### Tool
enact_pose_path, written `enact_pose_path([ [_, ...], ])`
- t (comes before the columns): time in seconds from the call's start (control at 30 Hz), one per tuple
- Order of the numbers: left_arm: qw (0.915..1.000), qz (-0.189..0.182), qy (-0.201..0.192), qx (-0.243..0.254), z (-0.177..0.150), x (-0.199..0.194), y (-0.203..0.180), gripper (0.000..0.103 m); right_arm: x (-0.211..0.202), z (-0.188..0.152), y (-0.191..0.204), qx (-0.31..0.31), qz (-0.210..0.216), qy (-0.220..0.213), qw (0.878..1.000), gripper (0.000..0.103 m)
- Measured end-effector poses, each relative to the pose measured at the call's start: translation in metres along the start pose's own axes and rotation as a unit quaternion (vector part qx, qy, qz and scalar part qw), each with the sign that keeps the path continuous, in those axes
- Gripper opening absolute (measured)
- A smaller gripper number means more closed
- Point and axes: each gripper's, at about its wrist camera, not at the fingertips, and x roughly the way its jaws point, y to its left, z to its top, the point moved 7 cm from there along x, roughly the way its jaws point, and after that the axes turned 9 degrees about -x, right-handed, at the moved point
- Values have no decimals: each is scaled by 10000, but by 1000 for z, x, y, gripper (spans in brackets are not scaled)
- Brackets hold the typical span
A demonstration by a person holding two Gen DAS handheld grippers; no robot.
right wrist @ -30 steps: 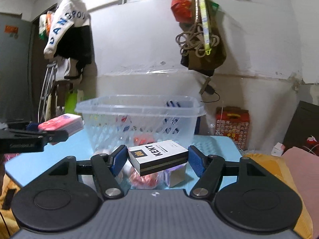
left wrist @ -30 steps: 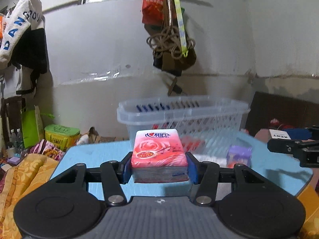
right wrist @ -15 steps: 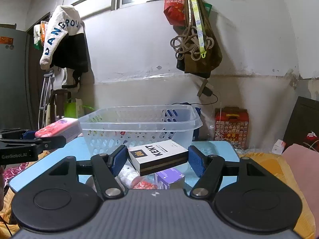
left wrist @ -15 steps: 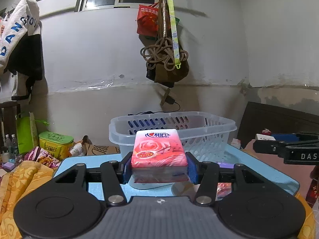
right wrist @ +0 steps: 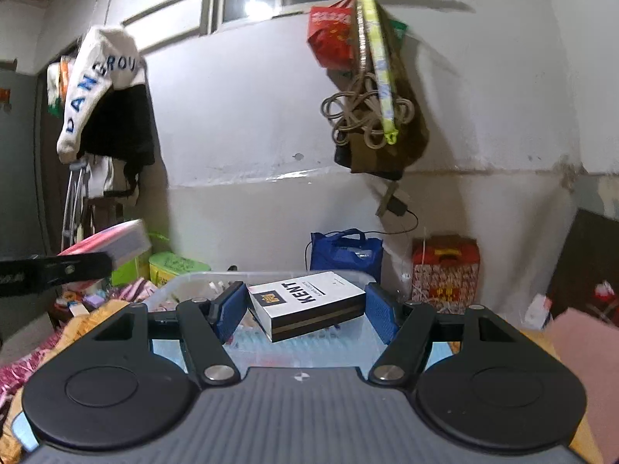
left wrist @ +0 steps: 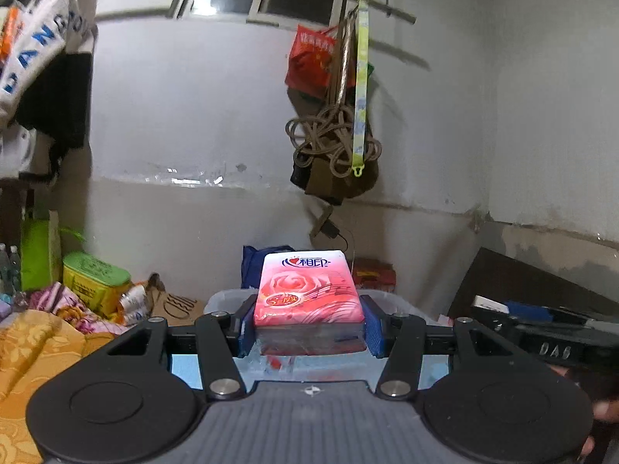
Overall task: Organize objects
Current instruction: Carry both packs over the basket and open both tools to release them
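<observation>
Above the basket: we hold both loads up over the clear plastic basket [right wrist: 193, 284], which stands on the blue counter [left wrist: 185, 367]; only its rim shows below the fingers.
Left hand-held gripper [left wrist: 309, 326]: its blue pads pinch the long sides of a pink rose-print tissue pack [left wrist: 308, 290], held flat with the printed face up, so we judge it can drop level into the basket.
Right hand-held gripper [right wrist: 305, 309]: it carries a white-and-black KENT cigarette box [right wrist: 305, 299], turned at an angle between the pads; the right pad seems to meet a corner, and we cannot tell whether the left pad touches.
Why both raised: we read this as carrying both items over the rim at once, clear of the basket wall.
Basket contents: a few small items show through the plastic, too blurred to name.
Risk: the skewed box has a thin grip and may twist on release.
</observation>
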Motion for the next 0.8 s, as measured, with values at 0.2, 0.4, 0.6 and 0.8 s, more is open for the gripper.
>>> enact_pose_path([
  [0.2,9978,276,482,-357,16,67,4,57,63,10,2,-500,-149,458,9976,69],
  [0.4,9909,329,1029,-806,-8,110,26,57,91,-19,-7,-134,50,812,9966,69],
  [0.6,9905,218,1138,-737,-17,119,36,82,93,-21,-2,-235,-105,489,9985,95],
  [0.8,9950,414,665,-615,-7,100,38,83,70,-8,-4,-352,-236,76,9991,103],
])
